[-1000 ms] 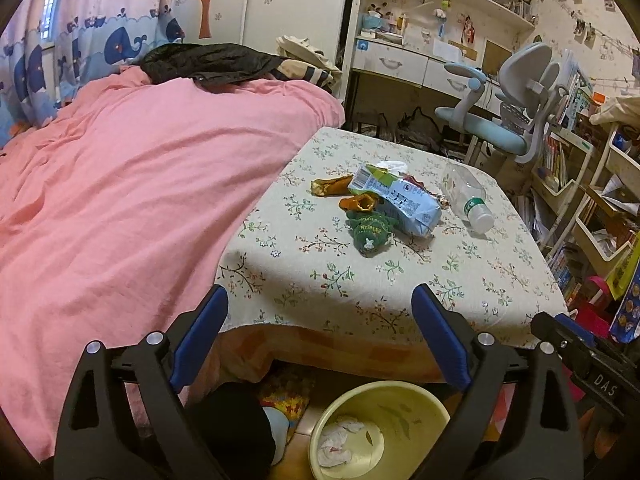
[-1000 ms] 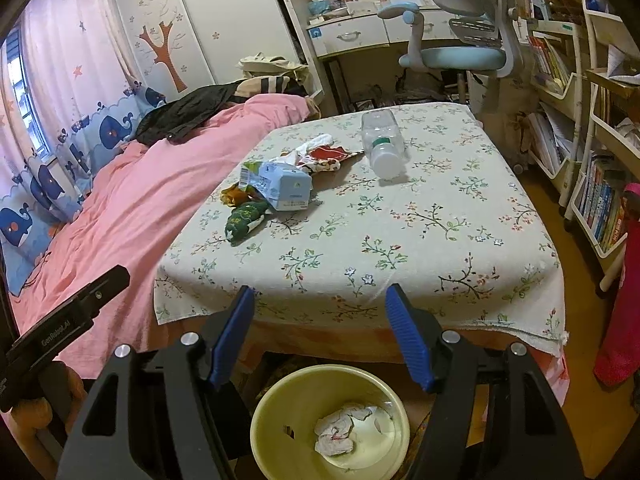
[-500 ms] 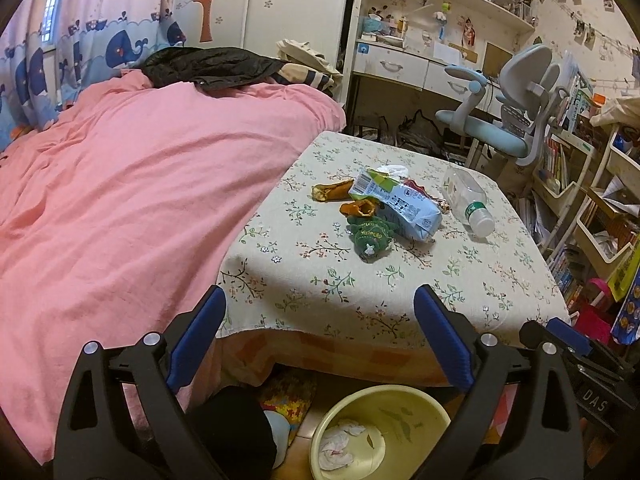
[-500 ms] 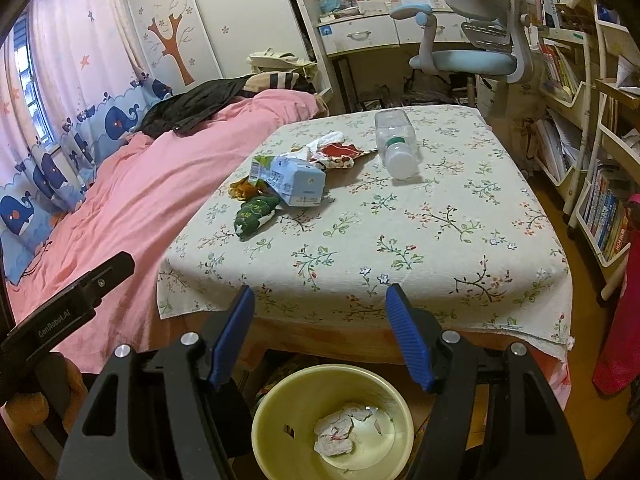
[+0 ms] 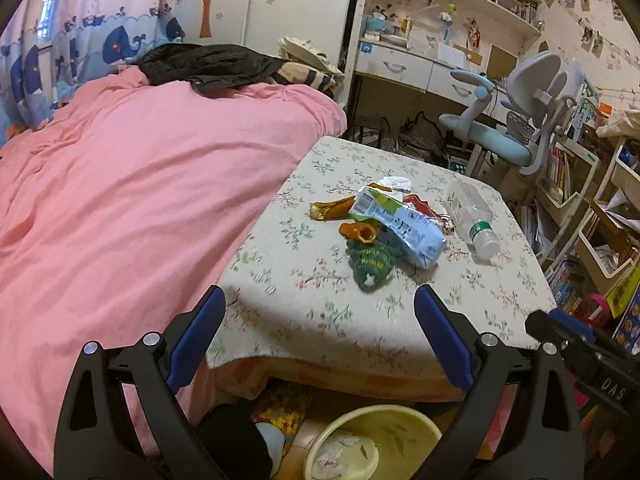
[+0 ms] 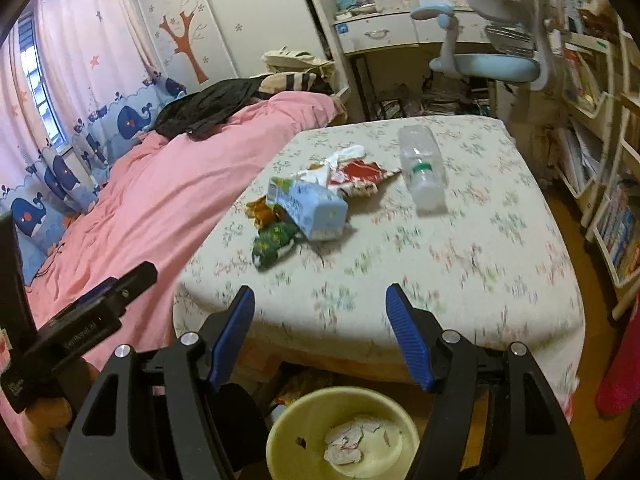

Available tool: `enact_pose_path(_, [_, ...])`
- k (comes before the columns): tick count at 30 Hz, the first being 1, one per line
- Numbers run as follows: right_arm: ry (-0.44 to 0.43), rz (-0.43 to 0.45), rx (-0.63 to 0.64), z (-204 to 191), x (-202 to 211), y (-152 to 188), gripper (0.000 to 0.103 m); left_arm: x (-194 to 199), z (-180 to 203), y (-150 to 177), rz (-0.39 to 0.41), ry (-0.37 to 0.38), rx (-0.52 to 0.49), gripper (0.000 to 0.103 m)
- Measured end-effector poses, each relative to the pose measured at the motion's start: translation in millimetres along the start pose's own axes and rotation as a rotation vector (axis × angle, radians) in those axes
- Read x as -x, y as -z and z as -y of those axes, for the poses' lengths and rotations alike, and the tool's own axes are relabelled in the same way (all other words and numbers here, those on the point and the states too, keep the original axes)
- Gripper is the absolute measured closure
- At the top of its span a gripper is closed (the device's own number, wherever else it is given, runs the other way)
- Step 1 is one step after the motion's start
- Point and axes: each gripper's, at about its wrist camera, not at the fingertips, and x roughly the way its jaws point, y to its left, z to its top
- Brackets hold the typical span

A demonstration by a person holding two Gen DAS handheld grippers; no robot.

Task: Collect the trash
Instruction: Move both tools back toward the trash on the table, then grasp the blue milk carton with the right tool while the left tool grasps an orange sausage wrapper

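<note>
Above the bin [image 6: 344, 432], right gripper [image 6: 320, 320] angled downward, jaws apart; empty.

You have a matt floral cloth over the surface [image 5: 320, 312], soft and slightly creased. On it lies a clear, smooth plastic bottle [image 5: 470, 214], a glossy printed carton [image 5: 404, 226] and shiny crinkled foil wrappers [image 5: 332, 209]. The bed's pink cover [image 5: 120, 208] is matt cloth. Near you, the yellow basin [image 6: 304, 432] looks smooth plastic, holding crumpled paper [image 6: 346, 442]. Each claw [image 5: 320, 316] has ribbed blue pads on matt black plastic.
</note>
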Motion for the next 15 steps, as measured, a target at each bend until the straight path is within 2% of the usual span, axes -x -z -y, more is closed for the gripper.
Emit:
enact_pose_path(8, [-0.022, -0.084, 0.02, 9, -42, -34, 0.037, -63, 16, -40, -0.065, 0.005, -0.014, 0.011])
enact_pose_path(15, [-0.021, -0.083, 0.016, 16, -58, -49, 0.037, -133, 33, -61, -0.162, -0.009, -0.05, 0.011])
